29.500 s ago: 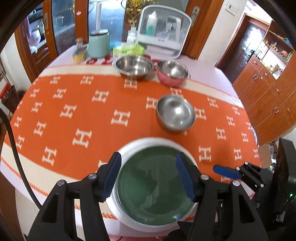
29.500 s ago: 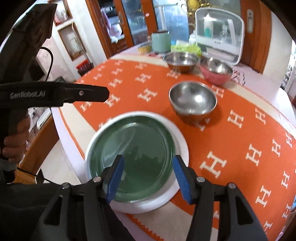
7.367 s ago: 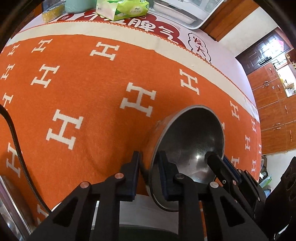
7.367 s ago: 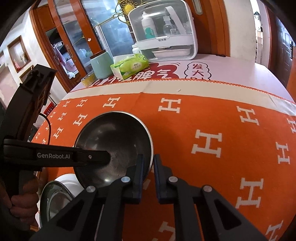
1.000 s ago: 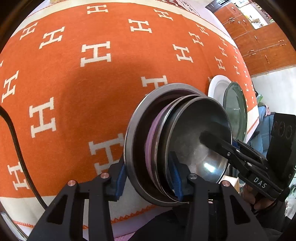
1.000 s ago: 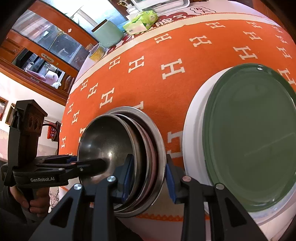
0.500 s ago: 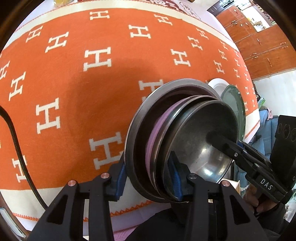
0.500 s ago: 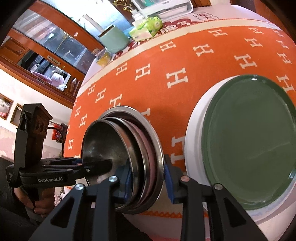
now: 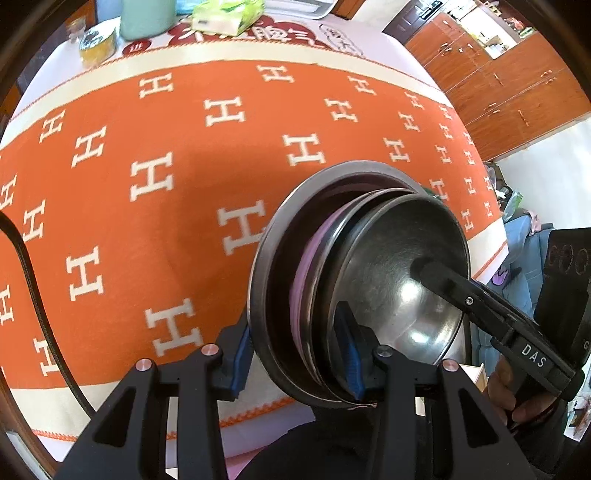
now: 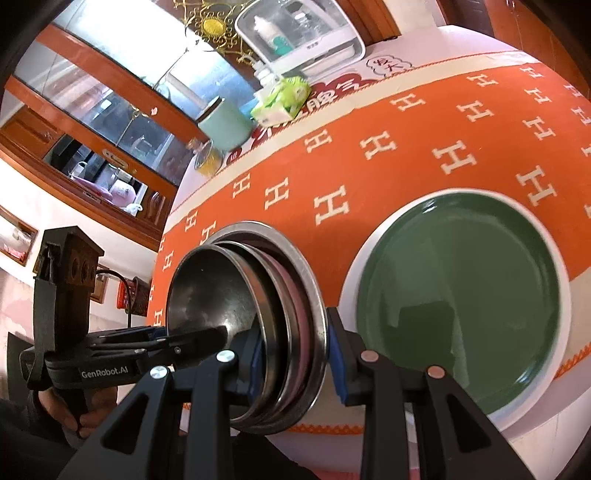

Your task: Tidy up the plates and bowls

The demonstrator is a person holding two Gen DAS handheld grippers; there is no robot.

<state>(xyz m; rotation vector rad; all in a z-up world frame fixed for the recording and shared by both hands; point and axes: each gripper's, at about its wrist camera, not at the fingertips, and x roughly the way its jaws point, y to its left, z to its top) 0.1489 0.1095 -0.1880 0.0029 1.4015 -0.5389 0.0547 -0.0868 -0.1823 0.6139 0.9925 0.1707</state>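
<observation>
Three nested bowls point(image 9: 388, 266) form one stack: a wide steel one outside, a pink one in the middle, a smaller steel one inside. The stack hangs tilted above the front edge of the table. My left gripper point(image 9: 295, 354) is shut on the stack's near rim, one pad outside and one inside. My right gripper point(image 10: 295, 362) is shut on the opposite rim of the same bowl stack point(image 10: 210, 288). Its inner finger point(image 9: 461, 291) reaches into the innermost bowl. To the right of the bowls, a green plate point(image 10: 461, 288) lies on a white plate point(image 10: 354, 266).
An orange tablecloth point(image 9: 147, 221) with white H marks covers the round table. At its far side stand a mint canister point(image 10: 221, 122), a green tissue pack point(image 10: 282, 98), a small yellow jar point(image 10: 205, 158) and a white storage box point(image 10: 299, 33). Wooden cabinets point(image 9: 517, 85) line the right wall.
Both grippers have risen together with the bowl stack still clamped between them. The stack has come up off the cloth, and more of the table's far side shows.
</observation>
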